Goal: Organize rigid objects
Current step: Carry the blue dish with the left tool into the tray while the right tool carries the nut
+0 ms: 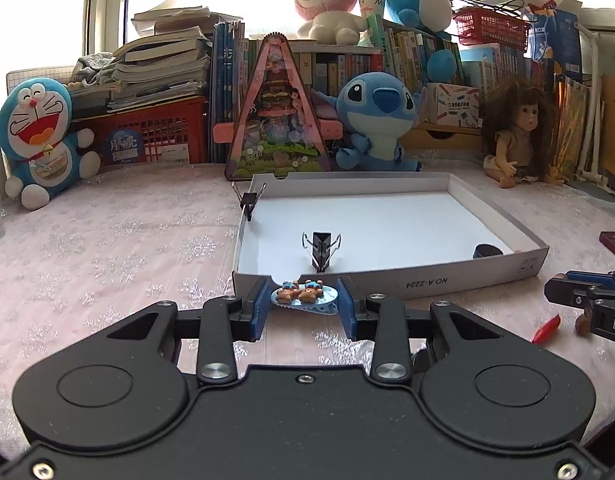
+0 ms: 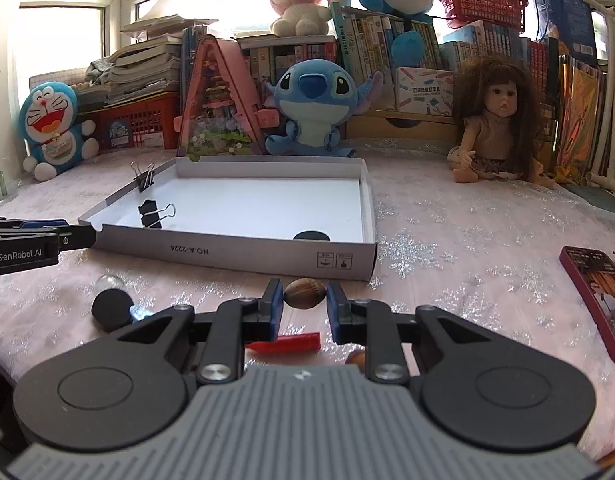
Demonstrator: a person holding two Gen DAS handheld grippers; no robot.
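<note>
Left gripper (image 1: pixel 305 304): blue pads clamped on a small flat clip, pointing slightly downward. Right gripper (image 2: pixel 305 300): jaws closed on a brown nut held at the fingertips, likewise angled slightly downward. No hand visible.

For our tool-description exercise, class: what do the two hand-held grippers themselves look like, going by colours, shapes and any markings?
Both are black linkage frames with blue ribbed finger pads, silver pivot screws and two round raised discs on the body. The left hand-held gripper has a plain black body and carries white "GenRobot.AI" lettering on its side. The right hand-held gripper has a grey ridged central cover.
</note>
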